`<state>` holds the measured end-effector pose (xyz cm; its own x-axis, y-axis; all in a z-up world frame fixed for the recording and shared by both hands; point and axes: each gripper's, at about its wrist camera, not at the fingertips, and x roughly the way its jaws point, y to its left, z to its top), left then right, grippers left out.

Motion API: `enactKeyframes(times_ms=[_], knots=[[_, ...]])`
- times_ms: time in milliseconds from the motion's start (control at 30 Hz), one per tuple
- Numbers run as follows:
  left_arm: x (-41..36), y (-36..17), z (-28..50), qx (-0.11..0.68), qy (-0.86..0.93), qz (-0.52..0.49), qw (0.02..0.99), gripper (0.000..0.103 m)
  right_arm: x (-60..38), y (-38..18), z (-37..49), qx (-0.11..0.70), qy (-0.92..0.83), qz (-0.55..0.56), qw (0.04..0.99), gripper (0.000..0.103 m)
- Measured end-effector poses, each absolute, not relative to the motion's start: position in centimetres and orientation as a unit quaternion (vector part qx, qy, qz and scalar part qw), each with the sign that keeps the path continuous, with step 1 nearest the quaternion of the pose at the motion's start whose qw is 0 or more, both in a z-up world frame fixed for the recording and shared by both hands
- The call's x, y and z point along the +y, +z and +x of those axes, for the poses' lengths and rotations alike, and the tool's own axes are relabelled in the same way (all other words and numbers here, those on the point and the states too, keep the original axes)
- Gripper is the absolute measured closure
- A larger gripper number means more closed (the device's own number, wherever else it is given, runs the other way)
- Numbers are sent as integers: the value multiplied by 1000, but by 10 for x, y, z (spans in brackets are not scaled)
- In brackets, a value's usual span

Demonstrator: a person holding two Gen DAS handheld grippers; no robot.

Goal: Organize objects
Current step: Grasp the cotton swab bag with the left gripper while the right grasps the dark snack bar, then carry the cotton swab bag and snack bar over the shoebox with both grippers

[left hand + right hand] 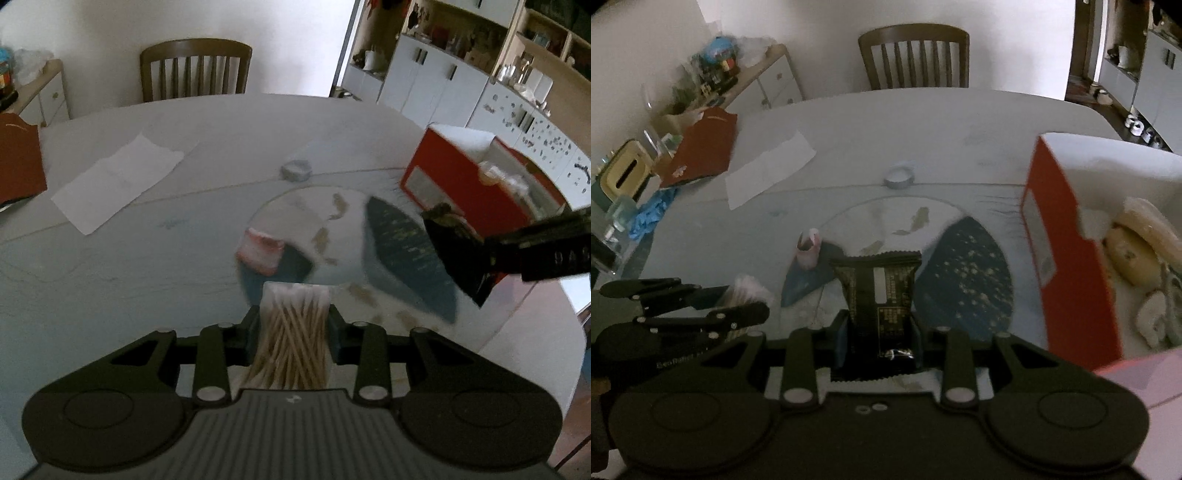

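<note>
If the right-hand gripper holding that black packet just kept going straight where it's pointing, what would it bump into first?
Probably the tablecloth. The right gripper, shut on the black snack packet, points down at its printed patch between the small pink item and the dark blue leaf shape. Depth is hard to judge; the red box sits off to the right.

Before you stands a pale oval table (871, 122) under a printed cloth. On it you have a white paper sheet (768, 171), a small grey tape ring (899, 176), a little pink-and-white packet (809, 251), a dark red folder (705, 147) at its left edge and an open red cardboard box (1067, 266) on its right side.
</note>
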<state>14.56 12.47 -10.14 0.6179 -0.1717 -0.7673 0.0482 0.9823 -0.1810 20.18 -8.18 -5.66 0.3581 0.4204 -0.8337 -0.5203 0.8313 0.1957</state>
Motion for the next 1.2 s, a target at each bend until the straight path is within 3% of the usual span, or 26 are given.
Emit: enactKeyframes(times_ms=[500, 1200], knots=[[41, -55, 156, 405, -94, -67, 907, 69, -163, -21, 195, 456, 276, -25, 846, 72], [-102, -27, 203, 379, -146, -8, 914, 69, -286, -22, 238, 438, 242, 12, 866, 72]])
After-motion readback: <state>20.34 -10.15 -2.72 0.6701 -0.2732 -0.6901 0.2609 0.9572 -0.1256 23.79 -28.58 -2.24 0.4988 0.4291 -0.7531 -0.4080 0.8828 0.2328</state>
